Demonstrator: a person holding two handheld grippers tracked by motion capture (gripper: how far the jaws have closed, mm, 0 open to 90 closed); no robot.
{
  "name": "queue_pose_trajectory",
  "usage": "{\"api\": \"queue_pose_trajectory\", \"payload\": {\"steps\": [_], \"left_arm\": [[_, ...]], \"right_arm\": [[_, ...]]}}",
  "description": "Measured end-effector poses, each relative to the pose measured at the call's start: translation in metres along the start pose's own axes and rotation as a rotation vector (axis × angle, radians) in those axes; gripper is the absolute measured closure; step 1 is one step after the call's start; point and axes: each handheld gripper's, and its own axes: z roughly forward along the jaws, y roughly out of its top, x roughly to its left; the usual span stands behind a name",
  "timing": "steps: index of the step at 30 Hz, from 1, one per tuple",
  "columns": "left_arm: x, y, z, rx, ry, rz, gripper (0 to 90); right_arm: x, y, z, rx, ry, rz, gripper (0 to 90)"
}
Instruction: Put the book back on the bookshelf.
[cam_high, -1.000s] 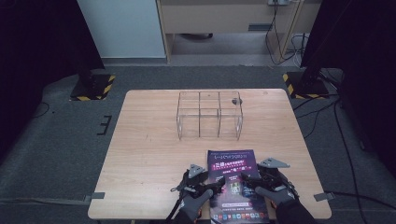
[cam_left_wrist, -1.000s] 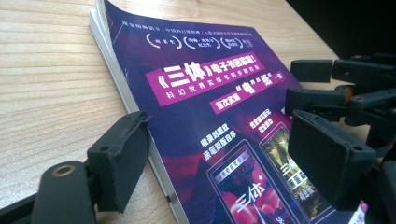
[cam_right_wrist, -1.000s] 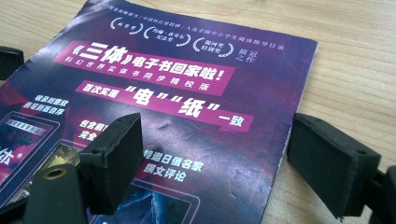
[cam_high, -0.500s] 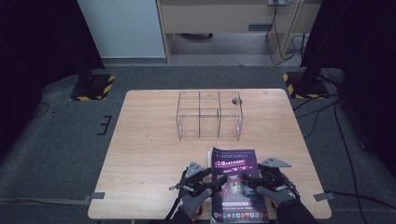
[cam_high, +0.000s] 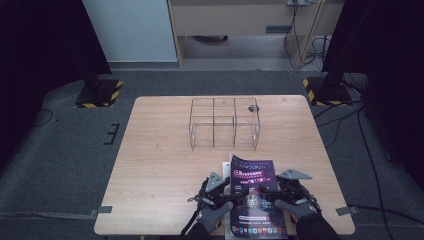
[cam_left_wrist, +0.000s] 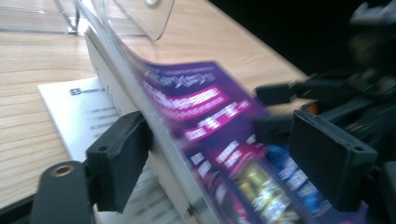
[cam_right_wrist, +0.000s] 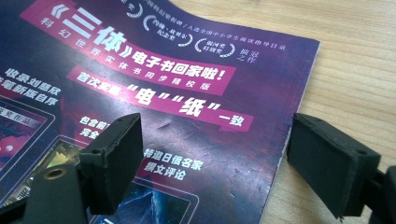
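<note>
Left gripper view is blurred: the magazine (cam_left_wrist: 205, 140) has its purple cover lifted on a slant between the left gripper (cam_left_wrist: 224, 154)'s wide jaws, and whether either pad presses it cannot be told. A white page (cam_left_wrist: 70, 116) lies beneath it on the table (cam_left_wrist: 28, 70). High view shows the magazine at the near table edge, its lower end cut off by the frame, with the left gripper (cam_high: 226, 190) at its left side and the right gripper (cam_high: 270, 191) at its right. Right gripper view shows the right gripper (cam_right_wrist: 233, 158)'s jaws spread wide over the cover's right edge. Beyond stands a clear three-bay rack (cam_high: 224, 122), well apart.
</note>
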Motion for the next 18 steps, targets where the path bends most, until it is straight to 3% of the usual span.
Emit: {"api": "queue_pose_trajectory", "payload": {"steps": [5, 8, 11, 14, 17, 18], "left_arm": [[0.003, 0.001, 0.0, 0.023, 0.002, -0.024, 18.5], [0.002, 0.001, 0.001, 0.023, 0.0, -0.01, 18.5], [-0.001, 0.005, 0.0, 0.025, -0.005, 0.03, 20.1], [-0.003, 0.01, 0.003, 0.019, -0.011, 0.038, 21.5], [0.0, 0.012, 0.007, 0.022, -0.018, -0.011, 21.7], [0.001, 0.011, 0.008, 0.028, -0.008, -0.003, 21.5]], "right_arm": [[0.0, 0.0, 0.0, 0.0, 0.001, -0.002, 18.5], [0.0, 0.0, 0.0, 0.0, 0.002, -0.003, 18.5], [0.0, 0.0, 0.0, 0.0, 0.001, 0.0, 18.5], [-0.001, 0.0, 0.0, -0.001, 0.003, -0.001, 18.5], [0.0, 0.0, 0.0, -0.002, 0.002, -0.002, 18.5], [0.0, 0.0, 0.0, -0.002, 0.003, -0.003, 18.5]]}}
